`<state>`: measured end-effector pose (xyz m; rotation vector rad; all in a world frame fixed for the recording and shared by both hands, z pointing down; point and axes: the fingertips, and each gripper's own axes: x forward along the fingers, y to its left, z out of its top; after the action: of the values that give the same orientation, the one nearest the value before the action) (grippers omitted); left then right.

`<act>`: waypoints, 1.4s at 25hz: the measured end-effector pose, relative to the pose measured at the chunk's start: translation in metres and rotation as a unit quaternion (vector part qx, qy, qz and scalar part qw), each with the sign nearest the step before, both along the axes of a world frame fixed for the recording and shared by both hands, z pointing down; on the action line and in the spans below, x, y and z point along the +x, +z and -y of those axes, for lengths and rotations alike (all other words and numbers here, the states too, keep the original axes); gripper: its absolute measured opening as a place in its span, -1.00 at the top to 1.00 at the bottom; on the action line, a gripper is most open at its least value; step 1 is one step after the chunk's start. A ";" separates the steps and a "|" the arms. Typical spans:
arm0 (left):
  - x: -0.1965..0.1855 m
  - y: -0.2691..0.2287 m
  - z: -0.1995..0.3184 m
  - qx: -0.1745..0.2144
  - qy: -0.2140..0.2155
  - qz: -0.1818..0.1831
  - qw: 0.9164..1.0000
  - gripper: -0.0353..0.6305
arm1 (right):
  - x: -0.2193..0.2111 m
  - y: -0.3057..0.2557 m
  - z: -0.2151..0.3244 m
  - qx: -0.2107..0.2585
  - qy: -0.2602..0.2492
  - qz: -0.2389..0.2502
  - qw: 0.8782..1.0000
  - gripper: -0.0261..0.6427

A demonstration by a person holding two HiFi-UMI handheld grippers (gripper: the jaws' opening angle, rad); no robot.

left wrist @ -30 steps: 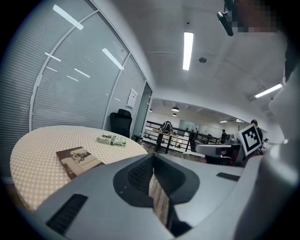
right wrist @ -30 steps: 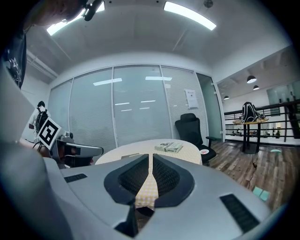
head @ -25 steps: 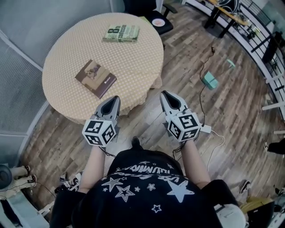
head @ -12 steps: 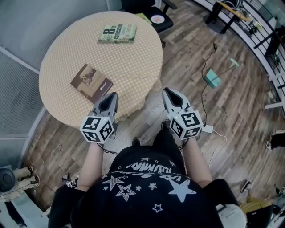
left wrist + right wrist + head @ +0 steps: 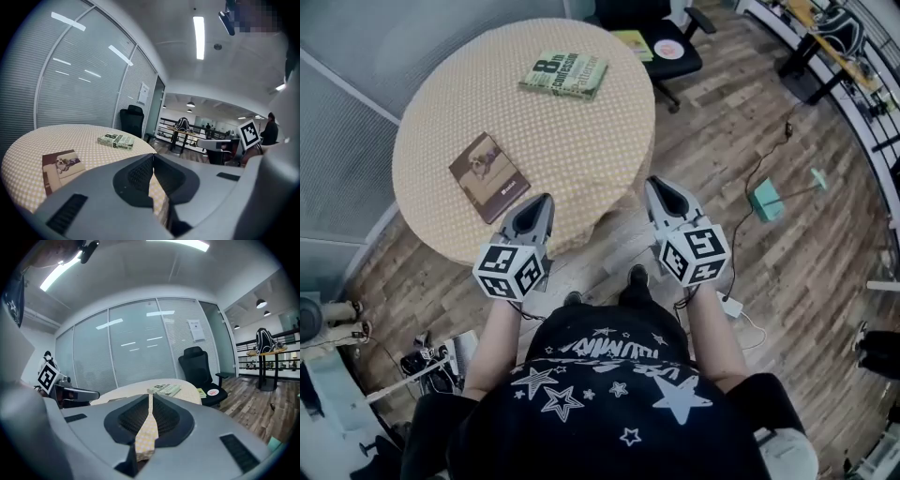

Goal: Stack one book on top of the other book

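Two books lie apart on a round table (image 5: 441, 94) with a yellow checked cloth. The green-and-white book (image 5: 563, 74) (image 5: 116, 141) (image 5: 165, 389) is at the far side. The brown book (image 5: 488, 176) (image 5: 61, 168), with a picture on its cover, is nearer and to the left. My left gripper (image 5: 542, 199) (image 5: 153, 157) hovers at the table's near edge, just right of the brown book, shut and empty. My right gripper (image 5: 656, 183) (image 5: 150, 396) is off the table's right side above the floor, also shut and empty.
A black office chair (image 5: 661, 37) (image 5: 201, 366) stands beyond the table with a yellow item on its seat. A glass wall (image 5: 356, 56) with blinds curves along the table's left. A teal object (image 5: 766, 199) and cables lie on the wood floor at right.
The person has stepped forward, so the floor and chair have shifted in the head view. Both grippers have been carried along towards the table's near edge. Their jaws stay shut.
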<state>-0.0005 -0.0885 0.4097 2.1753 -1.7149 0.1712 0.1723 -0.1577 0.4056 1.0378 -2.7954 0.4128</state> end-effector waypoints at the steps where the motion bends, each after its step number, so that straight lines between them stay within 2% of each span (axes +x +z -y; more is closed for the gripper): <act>1: 0.004 -0.001 0.005 0.004 -0.011 0.001 1.000 0.87 | 0.005 0.002 0.007 -0.001 -0.007 0.001 1.000 0.80; 11: 0.033 -0.009 0.036 0.023 -0.085 0.016 0.996 0.87 | 0.039 -0.004 0.060 0.011 -0.053 0.016 0.998 0.80; 17: 0.038 -0.008 0.044 0.020 -0.114 0.017 0.993 0.87 | 0.035 0.009 0.075 -0.009 -0.084 0.019 0.996 0.80; 25: -0.015 0.006 0.082 0.010 -0.133 0.007 0.991 0.87 | -0.009 0.020 0.118 -0.038 -0.090 0.020 0.995 0.80; 31: -0.053 0.012 0.127 0.011 -0.139 -0.010 0.990 0.87 | -0.037 0.013 0.168 -0.038 -0.089 -0.006 0.995 0.80; 35: -0.073 0.013 0.148 0.017 -0.139 0.002 0.990 0.87 | -0.068 0.007 0.201 -0.041 -0.089 -0.013 0.995 0.80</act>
<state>-0.0731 -0.2369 0.4224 1.9309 -2.0133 0.0735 0.1048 -0.3590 0.4129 0.7640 -2.7912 0.4846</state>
